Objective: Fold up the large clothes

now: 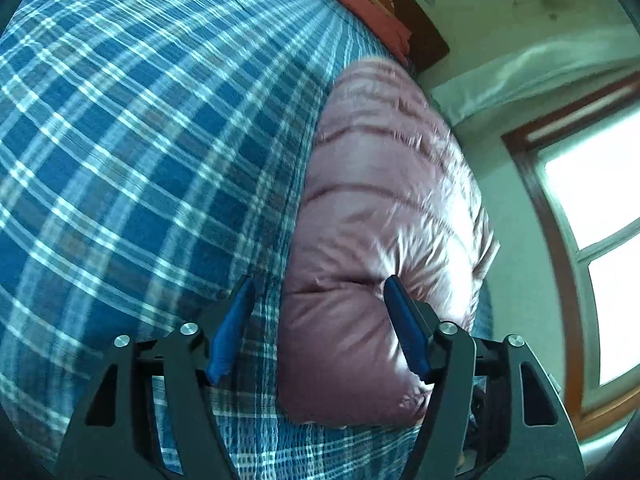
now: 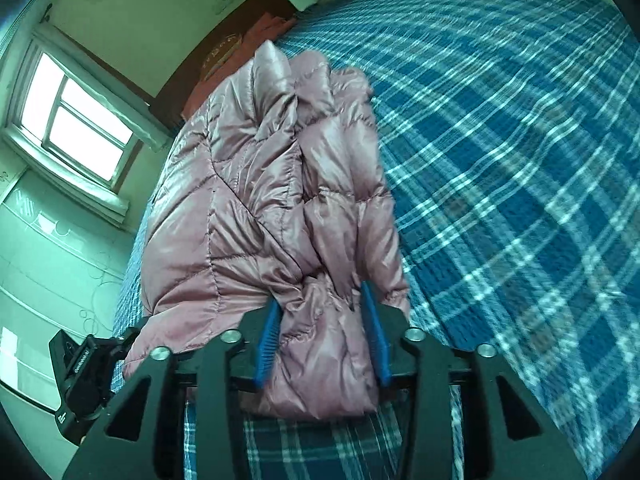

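Pink slick puffer jacket (image 2: 260, 200) on the bed (image 2: 520, 160): your right gripper (image 2: 322, 336) jaws pinch a fold, left gripper (image 1: 320, 328) jaws wide, empty; grab seams, nylon slips.

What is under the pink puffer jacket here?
The jacket lies on a blue plaid bedspread, which shows on both sides and at its near end. Anything between jacket and bedspread is covered.
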A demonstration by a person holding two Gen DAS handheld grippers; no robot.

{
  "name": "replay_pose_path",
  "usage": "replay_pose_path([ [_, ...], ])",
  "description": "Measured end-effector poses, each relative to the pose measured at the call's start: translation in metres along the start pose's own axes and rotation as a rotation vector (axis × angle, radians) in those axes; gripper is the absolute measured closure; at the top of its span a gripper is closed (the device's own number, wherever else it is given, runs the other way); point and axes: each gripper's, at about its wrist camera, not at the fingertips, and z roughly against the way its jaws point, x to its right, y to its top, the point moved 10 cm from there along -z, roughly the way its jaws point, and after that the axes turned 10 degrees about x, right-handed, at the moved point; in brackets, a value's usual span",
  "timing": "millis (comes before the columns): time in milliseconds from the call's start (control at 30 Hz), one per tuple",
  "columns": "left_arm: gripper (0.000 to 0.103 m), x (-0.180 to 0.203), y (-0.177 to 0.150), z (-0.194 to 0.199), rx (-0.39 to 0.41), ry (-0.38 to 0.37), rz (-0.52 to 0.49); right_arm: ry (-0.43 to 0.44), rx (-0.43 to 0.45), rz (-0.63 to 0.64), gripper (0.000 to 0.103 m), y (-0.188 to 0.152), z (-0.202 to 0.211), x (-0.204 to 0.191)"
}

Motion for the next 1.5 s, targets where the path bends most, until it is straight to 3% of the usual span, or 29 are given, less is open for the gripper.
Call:
replay_pose_path([
  [100,0.028,0.000,0.019,0.004,0.035,-0.033,0.052,-0.027,0.052,0.010,0.036,0.018,0.012,-0.002],
  [233,0.026,0.007,0.033,-0.015,0.005,-0.059,0.109,-0.019,0.047,0.015,0.033,0.037,-0.001,-0.011],
  [367,0.026,0.006,0.030,-0.041,-0.040,-0.037,0.143,-0.046,0.027,0.015,0.031,0.042,-0.027,-0.009],
  [400,0.028,0.004,0.027,-0.046,-0.048,-0.034,0.147,-0.041,0.024,0.000,0.032,0.040,-0.032,-0.006],
  [433,0.037,0.003,0.023,-0.051,-0.055,-0.030,0.145,-0.036,0.028,-0.015,0.034,0.038,-0.035,-0.005],
  [467,0.046,0.003,0.019,-0.056,-0.065,-0.035,0.130,-0.018,0.024,-0.031,0.049,0.036,-0.040,-0.005],
  [500,0.049,0.003,0.017,-0.059,-0.068,-0.035,0.120,0.003,0.015,-0.050,0.054,0.032,-0.044,-0.005],
  [667,0.054,0.008,0.018,-0.059,-0.074,-0.022,0.074,0.023,0.009,-0.060,0.055,0.031,-0.046,-0.005],
  [733,0.052,0.011,0.027,-0.050,-0.066,-0.012,0.057,0.031,-0.017,-0.058,0.053,0.037,-0.040,-0.006],
  [767,0.044,0.013,0.035,-0.044,-0.041,-0.005,0.046,0.028,-0.016,-0.047,0.049,0.043,-0.036,-0.008],
  [800,0.038,0.016,0.043,-0.041,-0.016,-0.012,0.039,0.012,0.008,-0.023,0.038,0.054,-0.029,-0.010],
  [867,0.028,0.025,0.059,-0.040,0.029,-0.034,0.011,-0.008,0.062,0.008,0.028,0.073,-0.024,-0.016],
  [1033,0.026,0.026,0.065,-0.069,-0.041,-0.014,0.033,0.011,0.059,-0.016,0.027,0.103,-0.049,-0.020],
  [1067,0.031,0.024,0.062,-0.075,-0.062,-0.012,0.040,0.010,0.043,-0.022,0.027,0.103,-0.057,-0.019],
  [1133,0.049,0.024,0.055,-0.087,-0.093,-0.018,0.016,0.011,0.015,-0.032,0.050,0.101,-0.074,-0.014],
  [1167,0.053,0.024,0.051,-0.091,-0.099,-0.012,-0.016,0.027,-0.010,-0.047,0.058,0.095,-0.082,-0.012],
  [1300,0.054,0.032,0.055,-0.085,-0.091,-0.012,-0.034,0.041,-0.026,-0.061,0.058,0.094,-0.086,-0.013],
  [1333,0.053,0.036,0.060,-0.084,-0.077,-0.012,-0.032,0.045,-0.023,-0.060,0.057,0.098,-0.084,-0.014],
  [1367,0.044,0.040,0.068,-0.082,-0.052,-0.019,-0.027,0.048,-0.016,-0.061,0.054,0.101,-0.081,-0.014],
  [1400,0.038,0.043,0.074,-0.084,-0.042,-0.035,-0.021,0.049,0.000,-0.062,0.040,0.108,-0.079,-0.014],
  [1433,0.033,0.047,0.080,-0.087,-0.036,-0.049,-0.016,0.047,0.015,-0.065,0.033,0.113,-0.079,-0.014],
  [1500,0.032,0.049,0.086,-0.097,-0.050,-0.052,-0.004,0.042,0.045,-0.066,0.029,0.127,-0.083,-0.010],
])
